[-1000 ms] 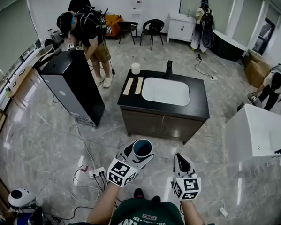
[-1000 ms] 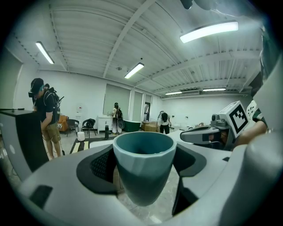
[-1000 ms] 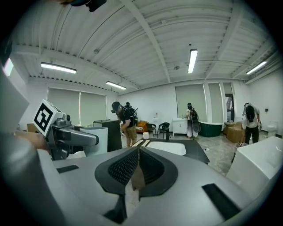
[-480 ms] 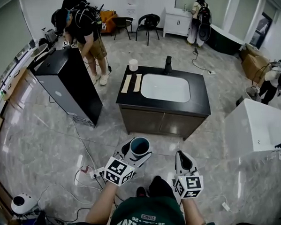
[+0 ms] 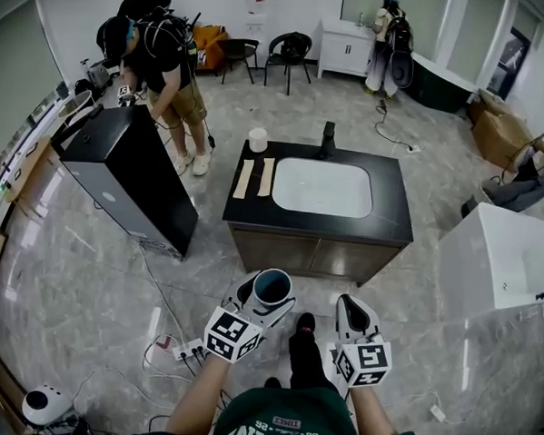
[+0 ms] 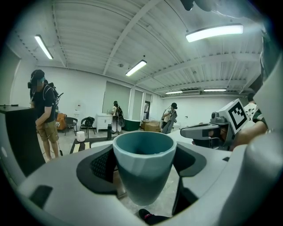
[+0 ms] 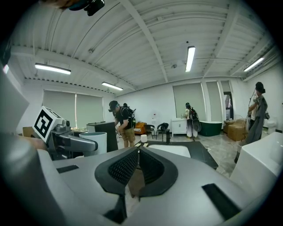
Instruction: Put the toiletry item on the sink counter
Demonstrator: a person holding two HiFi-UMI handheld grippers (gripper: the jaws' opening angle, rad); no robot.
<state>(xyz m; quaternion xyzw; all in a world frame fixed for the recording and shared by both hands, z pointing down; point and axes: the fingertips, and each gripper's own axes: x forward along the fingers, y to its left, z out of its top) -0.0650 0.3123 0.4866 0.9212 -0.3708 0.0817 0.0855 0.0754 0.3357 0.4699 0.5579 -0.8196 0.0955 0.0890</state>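
Two grippers are seen low in the head view, each bearing one cube with square markers. The left gripper (image 5: pixel 261 302) is clamped on one cup (image 6: pixel 143 165), held upright between its ribbed black pads (image 6: pixel 101 165) with the open mouth upward. The cup is teal and matte, tapered toward the base, with a smooth round rim and faint facets below it; only its teal inner wall is seen inside. It is held above the marbled floor, well apart from the sink counter (image 5: pixel 391 209) ahead. The right gripper (image 5: pixel 356 318) is closed, its two pads (image 7: pixel 152 170) brought together at the tips with nothing between them. One counter is counted: a glossy black top on a dark cabinet, with one white rounded-rectangular basin (image 5: pixel 322 187) sunk into it. One black faucet (image 5: pixel 327 138) is stood at the basin's far edge. One white cylinder (image 5: pixel 257 139) is placed at the far left corner, and two pale flat strips (image 5: pixel 246 178) are laid side by side just left of the basin. One tall black box (image 5: pixel 129 173) is stood left of the counter, and two black chairs (image 5: pixel 294 50) are set by the far wall.
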